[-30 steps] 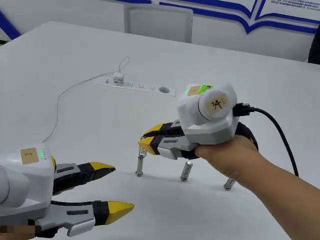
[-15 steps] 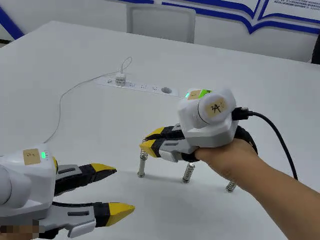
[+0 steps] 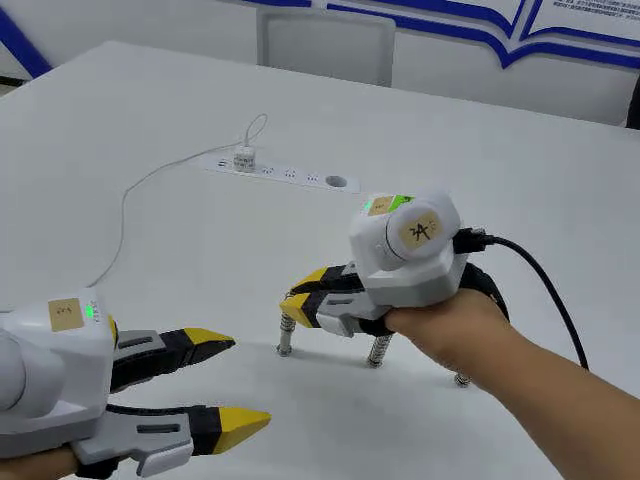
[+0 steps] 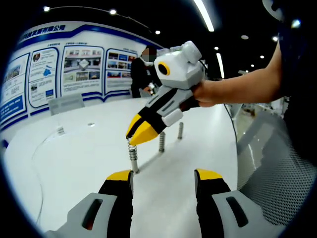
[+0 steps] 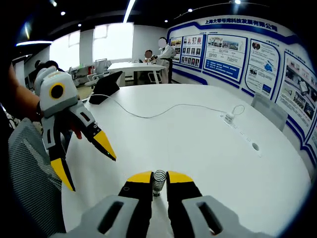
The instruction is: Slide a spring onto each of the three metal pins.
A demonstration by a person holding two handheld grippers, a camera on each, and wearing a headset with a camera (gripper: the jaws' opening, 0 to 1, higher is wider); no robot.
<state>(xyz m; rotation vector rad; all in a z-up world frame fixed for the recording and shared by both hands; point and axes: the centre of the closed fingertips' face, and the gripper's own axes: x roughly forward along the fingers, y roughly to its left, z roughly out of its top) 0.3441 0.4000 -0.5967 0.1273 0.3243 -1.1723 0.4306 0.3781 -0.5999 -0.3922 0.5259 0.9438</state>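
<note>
Spring (image 5: 159, 181) sits on the left-hand pin (image 3: 285, 345), nearer my edge of the desk (image 3: 150, 110) than its far edge; my right tool (image 3: 297, 300) is clamped narrowly around its top coils. My left tool (image 3: 250, 380) hovers near, toward the near edge, jaws wide, holding nothing.

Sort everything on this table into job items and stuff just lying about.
Job: metal pins; spring pinched by the right gripper; open left gripper.
Lying about: power strip; charger; white cable.
</note>
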